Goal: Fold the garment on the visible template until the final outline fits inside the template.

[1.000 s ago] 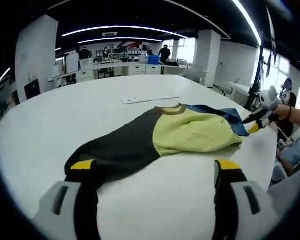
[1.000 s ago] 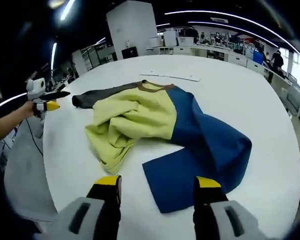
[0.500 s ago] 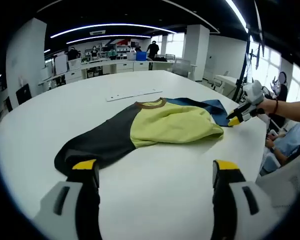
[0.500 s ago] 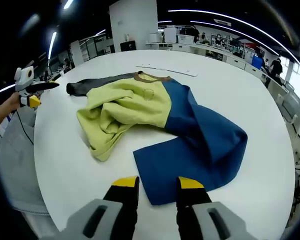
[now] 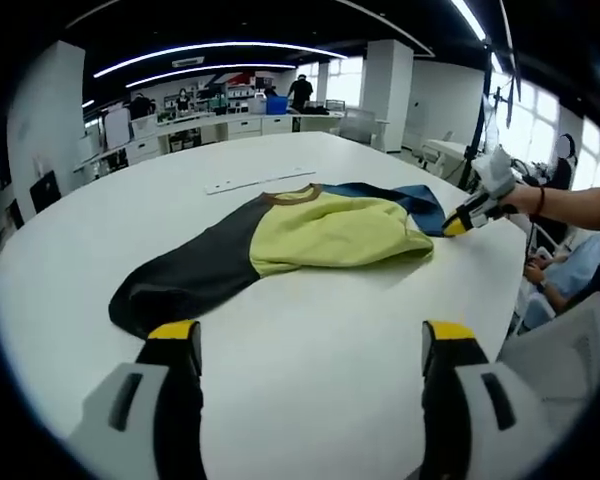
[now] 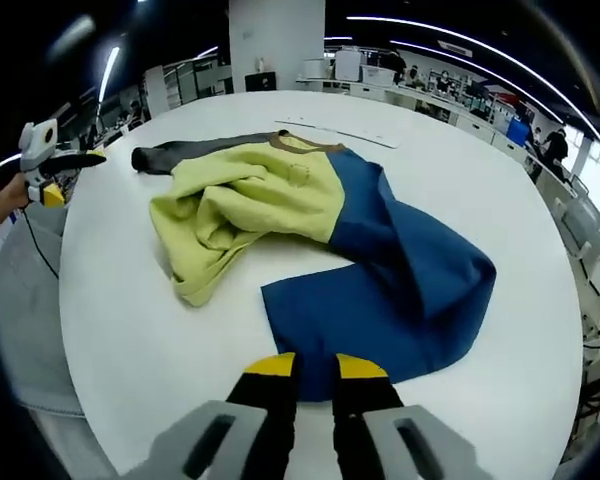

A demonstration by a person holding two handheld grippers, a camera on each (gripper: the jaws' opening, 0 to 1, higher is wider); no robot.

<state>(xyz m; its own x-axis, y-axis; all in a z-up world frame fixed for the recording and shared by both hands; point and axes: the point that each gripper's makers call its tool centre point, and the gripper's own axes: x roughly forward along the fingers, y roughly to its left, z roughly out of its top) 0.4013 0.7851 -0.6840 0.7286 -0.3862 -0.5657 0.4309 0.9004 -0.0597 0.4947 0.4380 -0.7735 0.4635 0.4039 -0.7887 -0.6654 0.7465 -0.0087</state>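
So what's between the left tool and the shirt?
Nothing, just bare white table. In the left gripper view, the left tool is open and the shirt's dark sleeve end lies just beyond its tips.

A colour-blocked garment (image 6: 310,215) in plain lime yellow, deep blue and charcoal, with a brown collar (image 6: 298,143), on a white counter (image 6: 480,180). Yellow-tipped grey tongs (image 6: 308,368).

A crumpled garment (image 6: 320,230) lies spread on the white table: yellow-green torso bunched in folds, blue sleeve and side, dark grey sleeve (image 5: 185,283), brown neckline (image 6: 298,143).
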